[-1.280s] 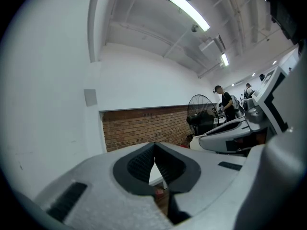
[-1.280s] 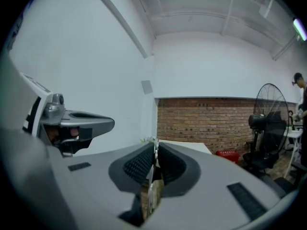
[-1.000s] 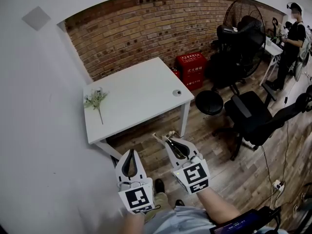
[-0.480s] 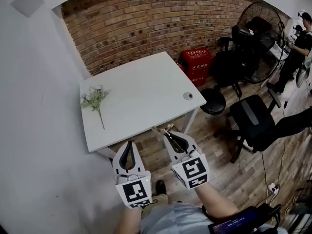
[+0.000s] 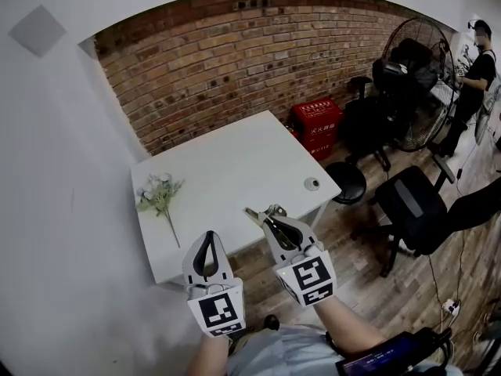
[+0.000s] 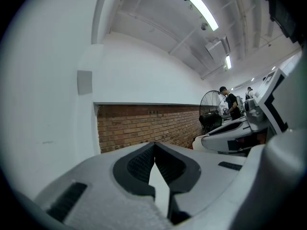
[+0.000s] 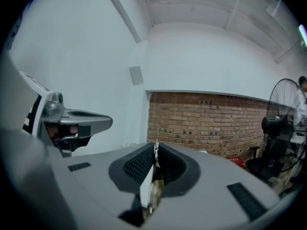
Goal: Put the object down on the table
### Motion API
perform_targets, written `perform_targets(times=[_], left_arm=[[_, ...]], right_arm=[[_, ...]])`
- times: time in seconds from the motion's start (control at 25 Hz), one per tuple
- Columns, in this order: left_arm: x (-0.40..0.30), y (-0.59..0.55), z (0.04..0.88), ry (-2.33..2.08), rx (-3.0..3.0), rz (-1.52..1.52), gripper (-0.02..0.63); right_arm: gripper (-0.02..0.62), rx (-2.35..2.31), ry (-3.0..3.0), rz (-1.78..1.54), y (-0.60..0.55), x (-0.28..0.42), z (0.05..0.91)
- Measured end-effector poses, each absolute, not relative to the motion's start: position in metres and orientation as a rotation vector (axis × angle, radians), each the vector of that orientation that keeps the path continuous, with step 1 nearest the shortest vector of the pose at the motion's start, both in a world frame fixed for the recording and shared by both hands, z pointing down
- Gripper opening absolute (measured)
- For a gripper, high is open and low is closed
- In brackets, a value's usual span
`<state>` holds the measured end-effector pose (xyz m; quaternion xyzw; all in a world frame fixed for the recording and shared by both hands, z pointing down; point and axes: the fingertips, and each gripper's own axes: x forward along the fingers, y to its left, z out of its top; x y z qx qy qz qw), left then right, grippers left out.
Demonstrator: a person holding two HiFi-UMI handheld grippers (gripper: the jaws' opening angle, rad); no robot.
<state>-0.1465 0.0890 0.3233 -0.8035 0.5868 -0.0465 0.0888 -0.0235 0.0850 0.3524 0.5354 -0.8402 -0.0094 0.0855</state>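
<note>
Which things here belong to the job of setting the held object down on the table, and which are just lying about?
Belong to the job: right tongs, shut on a small pale object; white table.

Just lying about: flower sprig on the table, red box, fan, black stool, office chair, and the shut, empty left tongs.

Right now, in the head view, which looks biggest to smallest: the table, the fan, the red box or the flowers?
1. table
2. fan
3. red box and flowers look about alike; the box stands farther off, so no ranking.
</note>
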Motion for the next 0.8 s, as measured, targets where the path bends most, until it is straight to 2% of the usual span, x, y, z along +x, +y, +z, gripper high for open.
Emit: perform_targets(times=[0.8], left_arm=[[-0.109, 0.018, 0.357, 1.651, -2.487, -0.199, 0.009]], right_arm=[[0.035, 1.698, -2.460, 0.041, 0.023, 0.009, 0.373]])
